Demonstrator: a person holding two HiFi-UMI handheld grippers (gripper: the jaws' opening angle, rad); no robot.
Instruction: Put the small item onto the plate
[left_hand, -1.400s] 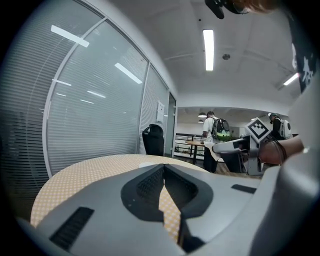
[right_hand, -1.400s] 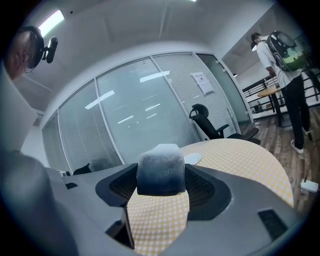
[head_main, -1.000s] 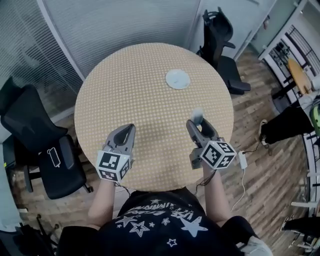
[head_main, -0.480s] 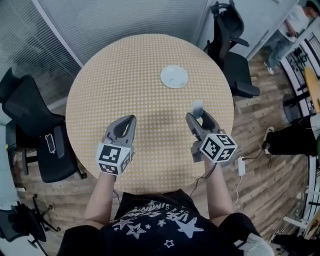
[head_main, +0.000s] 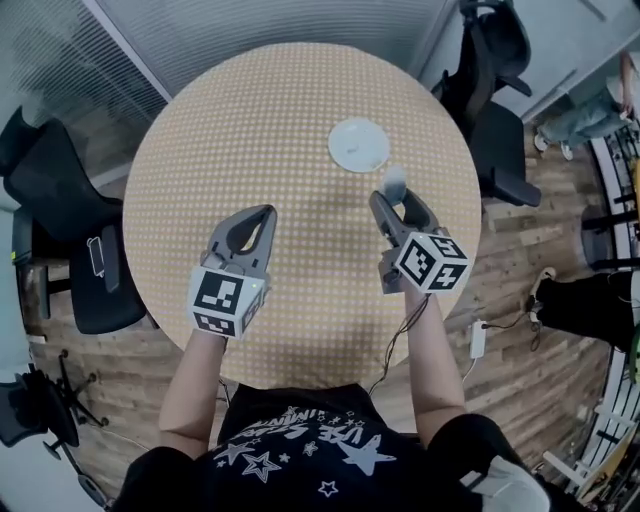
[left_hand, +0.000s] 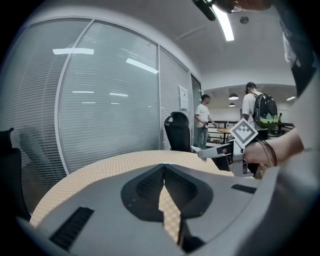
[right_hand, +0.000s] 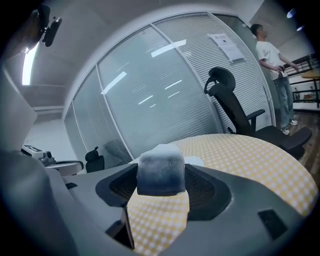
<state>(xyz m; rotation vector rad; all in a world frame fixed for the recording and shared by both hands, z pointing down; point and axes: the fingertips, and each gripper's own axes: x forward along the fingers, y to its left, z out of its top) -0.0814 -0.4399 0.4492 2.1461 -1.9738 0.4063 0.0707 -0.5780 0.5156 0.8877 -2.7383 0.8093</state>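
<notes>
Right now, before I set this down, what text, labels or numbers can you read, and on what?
Nothing reads clearly.
Black T-shirt: white lettering among stars, upside down, too blurred to read.
Paper notice on the glass wall: print too small to read.
Left gripper and right gripper marker cubes: square patterns only, no letters.
Grey block in the right gripper: no print visible.

The round table (head_main: 250, 120) is yellow with little white checks all over. The plate (head_main: 358, 144) on the far side is white. The small item (right_hand: 161, 170) is pale grey-blue. The left gripper (head_main: 266, 212) and the right gripper (head_main: 394, 198) are grey, and their cubes (head_main: 225, 300) have black and white squares. The chairs (head_main: 60, 230) are black. The floor (head_main: 510, 260) is brown wood. The shirt (head_main: 300, 450) is black with white stars.
</notes>
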